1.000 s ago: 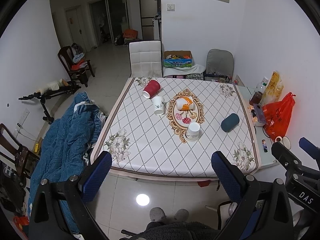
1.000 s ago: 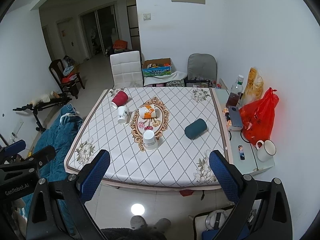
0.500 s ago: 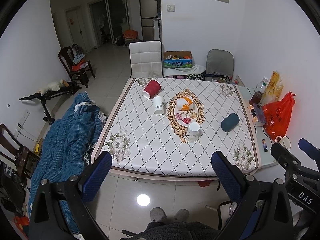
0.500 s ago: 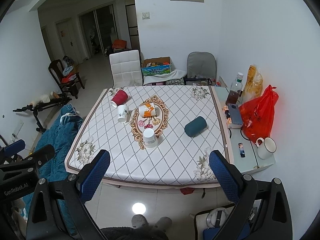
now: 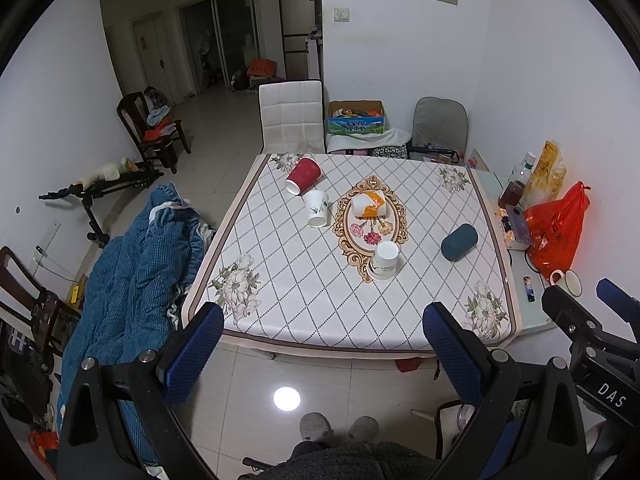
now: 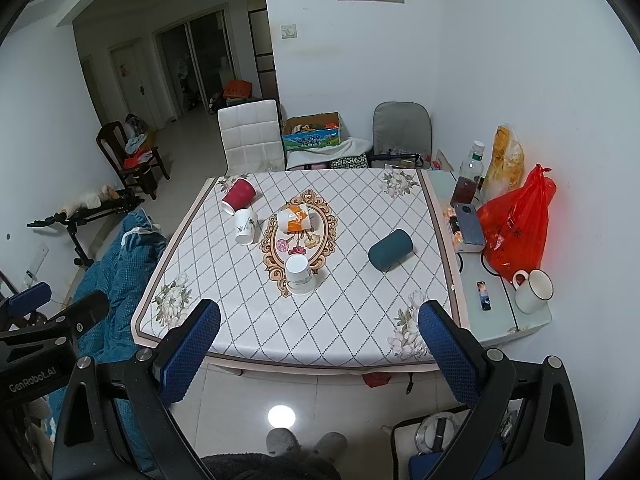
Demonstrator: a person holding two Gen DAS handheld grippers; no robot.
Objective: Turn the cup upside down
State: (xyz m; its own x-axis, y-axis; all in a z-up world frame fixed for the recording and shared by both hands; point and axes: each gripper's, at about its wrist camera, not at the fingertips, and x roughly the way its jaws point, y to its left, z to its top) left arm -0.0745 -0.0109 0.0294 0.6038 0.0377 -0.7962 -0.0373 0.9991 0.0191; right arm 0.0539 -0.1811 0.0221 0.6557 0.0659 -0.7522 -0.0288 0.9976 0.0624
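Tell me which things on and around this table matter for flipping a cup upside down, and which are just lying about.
For the job: red cup on its side; small white cup; orange-and-white cup on its side; white cup near the front; dark teal cup on its side; left gripper and right gripper, both open.

Lying about: red plastic bag; bottle; enamel mug; cardboard box; blue quilt.

Five cups on the counter (image 5: 320,304): one red (image 5: 303,175), one teal (image 5: 459,241), one orange-and-white (image 5: 369,204), two white (image 5: 317,208) (image 5: 385,260). One mug (image 6: 534,290) beside the counter's right edge.
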